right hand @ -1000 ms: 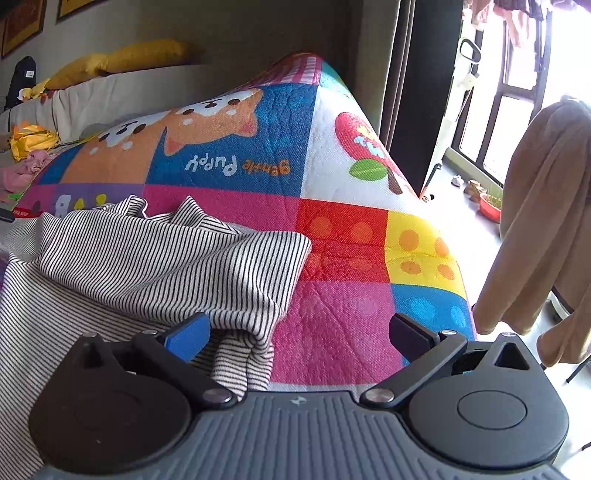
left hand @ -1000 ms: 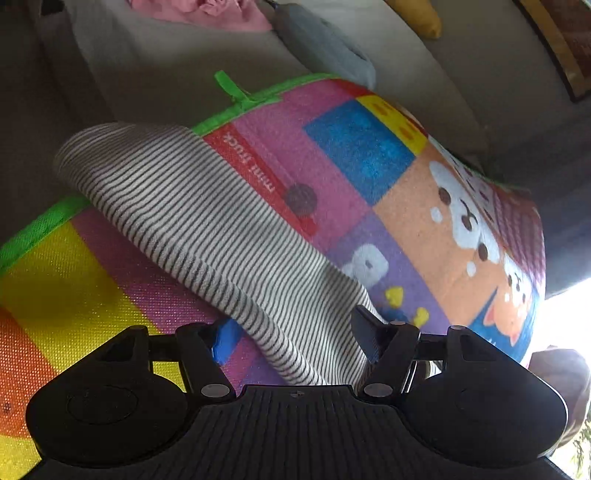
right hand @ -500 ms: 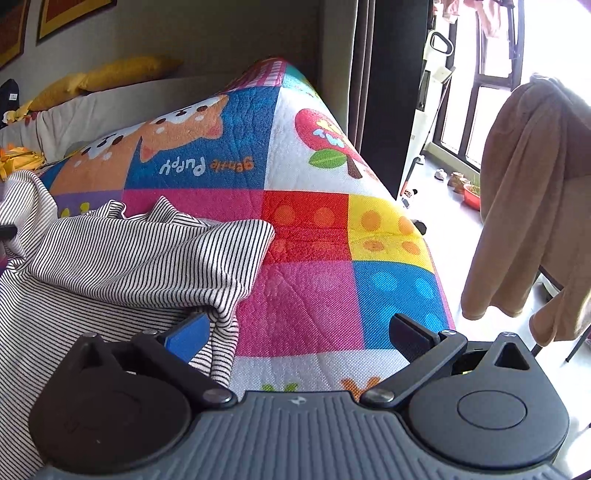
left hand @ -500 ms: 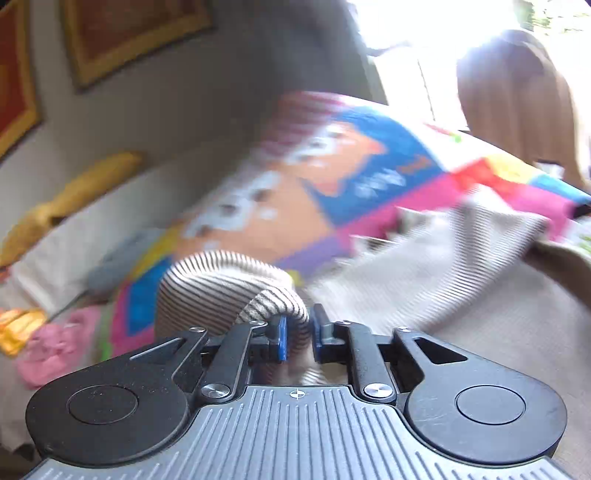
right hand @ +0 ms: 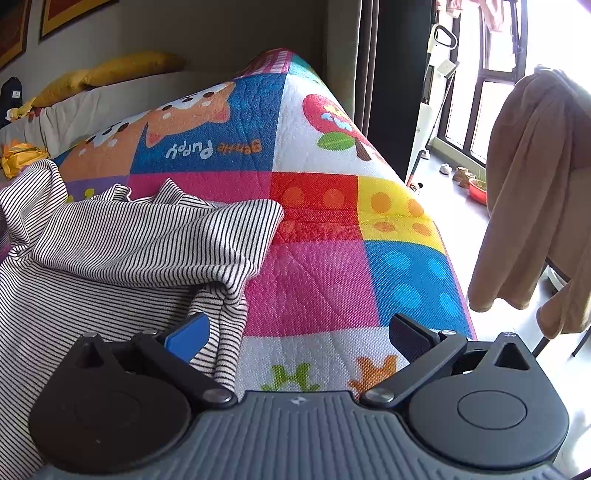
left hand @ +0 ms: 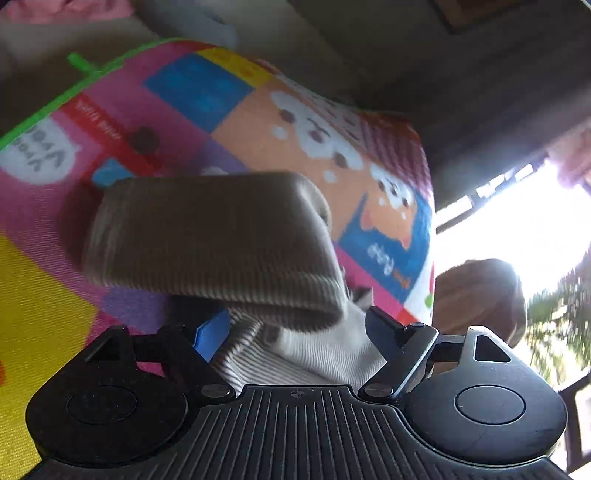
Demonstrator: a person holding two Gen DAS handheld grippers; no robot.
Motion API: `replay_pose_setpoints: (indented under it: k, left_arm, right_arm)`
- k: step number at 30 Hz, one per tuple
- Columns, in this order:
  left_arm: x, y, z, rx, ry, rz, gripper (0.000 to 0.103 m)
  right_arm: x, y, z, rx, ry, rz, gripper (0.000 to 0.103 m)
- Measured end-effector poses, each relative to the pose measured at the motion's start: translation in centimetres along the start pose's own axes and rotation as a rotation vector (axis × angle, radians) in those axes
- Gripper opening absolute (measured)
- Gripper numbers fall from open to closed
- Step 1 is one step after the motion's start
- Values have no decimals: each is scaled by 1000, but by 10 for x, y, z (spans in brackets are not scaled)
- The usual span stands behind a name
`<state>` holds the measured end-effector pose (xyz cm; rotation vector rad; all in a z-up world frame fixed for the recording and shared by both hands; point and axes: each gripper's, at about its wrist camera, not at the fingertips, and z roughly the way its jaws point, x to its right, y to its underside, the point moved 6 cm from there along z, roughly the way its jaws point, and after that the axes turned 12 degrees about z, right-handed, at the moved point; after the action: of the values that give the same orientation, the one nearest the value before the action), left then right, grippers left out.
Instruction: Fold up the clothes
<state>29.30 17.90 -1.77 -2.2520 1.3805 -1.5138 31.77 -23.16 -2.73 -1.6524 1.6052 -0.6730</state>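
Note:
A black-and-white striped garment (right hand: pixel 122 243) lies crumpled on a colourful patchwork play mat (right hand: pixel 317 280). In the left wrist view a blurred fold of the striped garment (left hand: pixel 214 243) hangs just ahead of my left gripper (left hand: pixel 299 328), whose jaws are opening; striped cloth lies between them, and the pads stand clear of it. My right gripper (right hand: pixel 299 336) is open over the mat's near edge, its left fingertip beside the garment's hem, with only mat between the fingers.
A beige cloth (right hand: pixel 535 192) hangs over a chair at the right, by a bright window (right hand: pixel 491 74). Yellow pillows (right hand: pixel 110 74) and a grey sofa lie behind the mat. A pink cloth (left hand: pixel 66 9) sits at the far top left.
My left gripper pinched the striped sleeve, swung it across the mat, then spread its jaws and let the cloth go. The right gripper stayed open and almost still.

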Motion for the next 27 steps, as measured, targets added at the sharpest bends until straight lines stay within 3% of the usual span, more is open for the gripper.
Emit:
replay_pose_setpoints:
  k: [4,6,7,8,9,10,11,14,16,19,22,23,24,26,27]
  left_arm:
    - [-40,-13,15,-38,-85,-244,89]
    - [-50,-17,20,-20,-148,-262,80]
    - [-51,-19,21,-4,-174,-247,76]
    - [-52,-21,22,12,-199,-233,63]
    - [-53,-23,23,28,-225,-219,34]
    - [-48,-26,23,43,-251,-167,23]
    - [-39,-30,23,59,-276,-93,16]
    - [4,-45,21,150,-340,188,12]
    - [52,-48,17,234,-343,417,12]
    - [128,-28,20,291,-249,726,12]
    - [182,19,36,238,-123,1010,15]
    - [192,36,42,200,-78,1080,25]
    - [198,53,48,152,-32,1136,47]
    - [201,83,54,72,41,1215,72]
    - [199,95,56,42,63,1247,77]
  right_arm:
    - [1,6,0,-3,5,0,103]
    - [1,8,-1,0,5,1,103]
    - [2,8,-3,3,4,2,103]
    - [2,8,-5,8,2,4,103]
    - [3,7,-8,13,-1,7,103]
    - [5,6,-12,20,-3,14,103]
    - [7,2,-16,31,-7,25,103]
    - [17,-13,-33,81,-26,72,103]
    - [23,-27,-45,122,-34,103,103]
    - [30,-52,-64,199,-29,124,103]
    - [33,-71,-79,258,-32,120,103]
    - [33,-76,-82,263,-33,118,103]
    - [33,-79,-83,263,-37,118,103]
    - [33,-85,-83,254,-49,122,103]
    - [32,-87,-82,243,-60,128,103]
